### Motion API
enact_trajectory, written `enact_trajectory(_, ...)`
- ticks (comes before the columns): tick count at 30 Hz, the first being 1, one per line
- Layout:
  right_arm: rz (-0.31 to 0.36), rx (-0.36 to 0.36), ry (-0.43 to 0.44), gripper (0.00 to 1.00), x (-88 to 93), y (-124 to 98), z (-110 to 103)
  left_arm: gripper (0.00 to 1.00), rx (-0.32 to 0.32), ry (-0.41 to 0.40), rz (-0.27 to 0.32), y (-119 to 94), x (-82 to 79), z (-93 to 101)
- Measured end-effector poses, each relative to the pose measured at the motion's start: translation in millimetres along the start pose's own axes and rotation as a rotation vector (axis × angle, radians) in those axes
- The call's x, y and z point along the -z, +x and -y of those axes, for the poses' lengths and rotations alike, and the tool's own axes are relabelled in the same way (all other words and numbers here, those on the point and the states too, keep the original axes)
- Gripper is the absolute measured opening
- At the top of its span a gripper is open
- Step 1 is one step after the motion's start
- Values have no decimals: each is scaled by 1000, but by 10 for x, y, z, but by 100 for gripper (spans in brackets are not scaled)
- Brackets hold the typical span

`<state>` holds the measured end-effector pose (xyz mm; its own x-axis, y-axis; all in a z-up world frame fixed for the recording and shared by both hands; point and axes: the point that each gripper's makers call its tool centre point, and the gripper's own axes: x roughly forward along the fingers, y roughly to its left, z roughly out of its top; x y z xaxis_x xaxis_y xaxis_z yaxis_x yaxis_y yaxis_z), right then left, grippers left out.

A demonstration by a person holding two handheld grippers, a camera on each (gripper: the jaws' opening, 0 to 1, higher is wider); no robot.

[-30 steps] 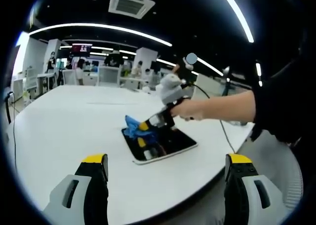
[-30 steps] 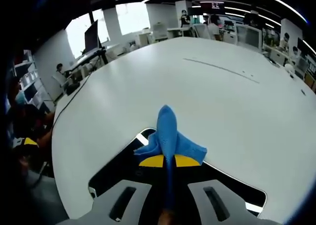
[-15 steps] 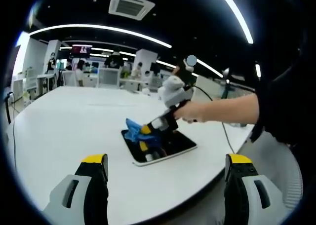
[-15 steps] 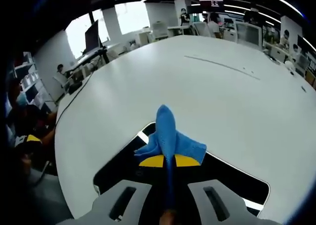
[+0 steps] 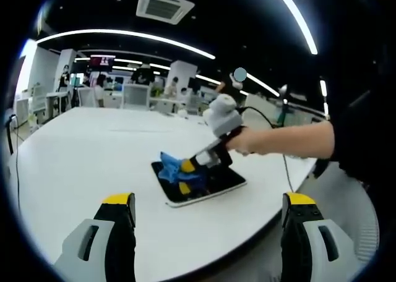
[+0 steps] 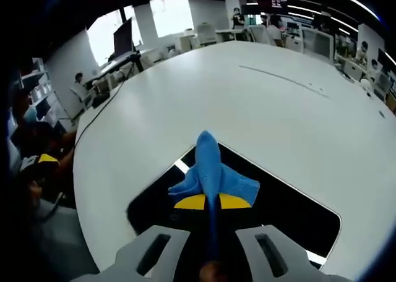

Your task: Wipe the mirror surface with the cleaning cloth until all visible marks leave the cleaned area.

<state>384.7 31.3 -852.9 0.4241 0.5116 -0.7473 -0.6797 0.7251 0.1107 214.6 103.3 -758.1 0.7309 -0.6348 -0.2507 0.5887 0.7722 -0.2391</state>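
Two tools are in play during the wiping step. The right tool [image 6: 207,201] is gripping the blue cleaning cloth [image 6: 212,172] between closed jaws and pressing it onto the dark mirror [image 6: 291,198], which is lying flat on the white table [image 6: 260,109] at the centre of the left gripper view. From that view, the cloth [image 5: 175,169] is sitting over the mirror's [image 5: 213,183] left portion, with the right tool [image 5: 197,163] angled down to it. The left tool [image 5: 207,217] is hanging wide open near the table edge, holding nothing. Marks are too small to judge. Judging from this, the next stroke is calling for steady downward pressure while carrying the cloth across the uncovered glass toward the right of that view.
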Motion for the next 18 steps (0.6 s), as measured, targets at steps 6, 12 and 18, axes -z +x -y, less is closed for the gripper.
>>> enact_trajectory(6,-33,1,-39,0,63,-28,-49,99,0,1,4,-2,-8,0)
enact_trajectory(12,-46,3,-60,0,132,-85,-133,99,2,1,5,0,-11,2)
enact_trajectory(18,-45,-2,-64,0,217,-148,-221,99,0,2,3,0,-10,2)
